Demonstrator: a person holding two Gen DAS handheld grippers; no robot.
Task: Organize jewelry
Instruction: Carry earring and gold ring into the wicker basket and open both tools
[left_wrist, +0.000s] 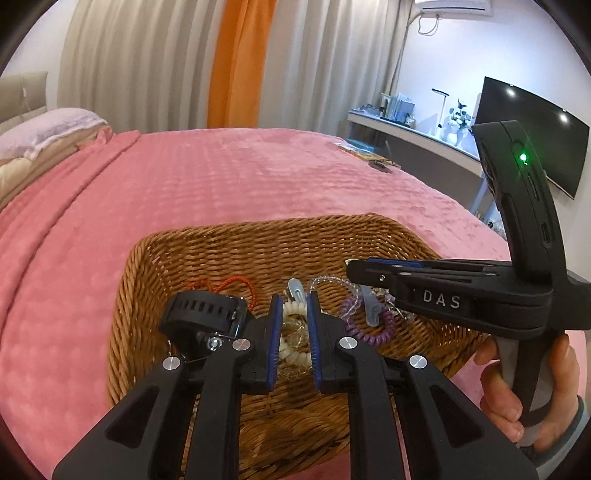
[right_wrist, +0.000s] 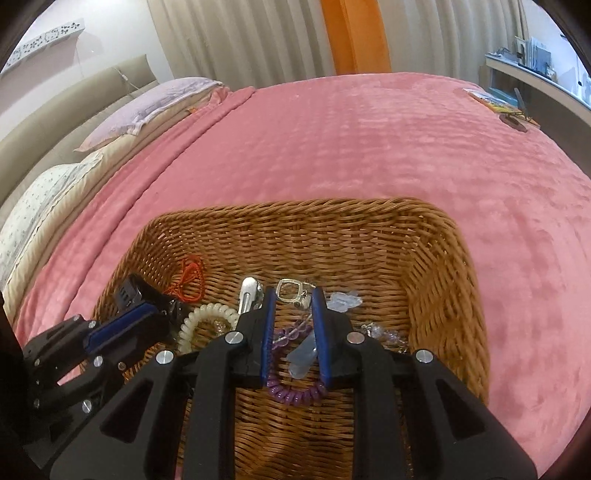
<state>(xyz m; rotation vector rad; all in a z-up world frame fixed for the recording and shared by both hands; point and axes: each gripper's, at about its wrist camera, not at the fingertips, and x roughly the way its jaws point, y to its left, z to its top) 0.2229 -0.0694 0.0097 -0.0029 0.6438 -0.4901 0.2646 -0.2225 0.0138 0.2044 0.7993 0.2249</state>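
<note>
A wicker basket (left_wrist: 258, 229) (right_wrist: 295, 206) sits on the pink bed and holds the jewelry. Inside lie a black watch (left_wrist: 203, 314) (right_wrist: 127, 291), a red cord (left_wrist: 236, 282) (right_wrist: 190, 277), a cream coil tie (left_wrist: 295, 354) (right_wrist: 207, 317), a purple coil tie (left_wrist: 369, 332) (right_wrist: 295, 395), a pale blue clip (right_wrist: 303, 354), a silver clip (right_wrist: 247, 291) and clear beads (left_wrist: 332, 282). My left gripper (left_wrist: 294, 317) hovers over the cream coil, jaws nearly together, pinching nothing. My right gripper (right_wrist: 293, 302) (left_wrist: 349, 267) hangs above the purple coil and blue clip, likewise drawn shut and empty.
The pink blanket (right_wrist: 369, 140) spreads around the basket. Pillows (right_wrist: 147, 107) lie at the far left by the headboard. Books and a dark object (right_wrist: 513, 114) rest at the bed's far right corner. A desk (left_wrist: 424, 136) and a TV (left_wrist: 532, 129) stand beyond. A hand (left_wrist: 517, 387) grips the right tool.
</note>
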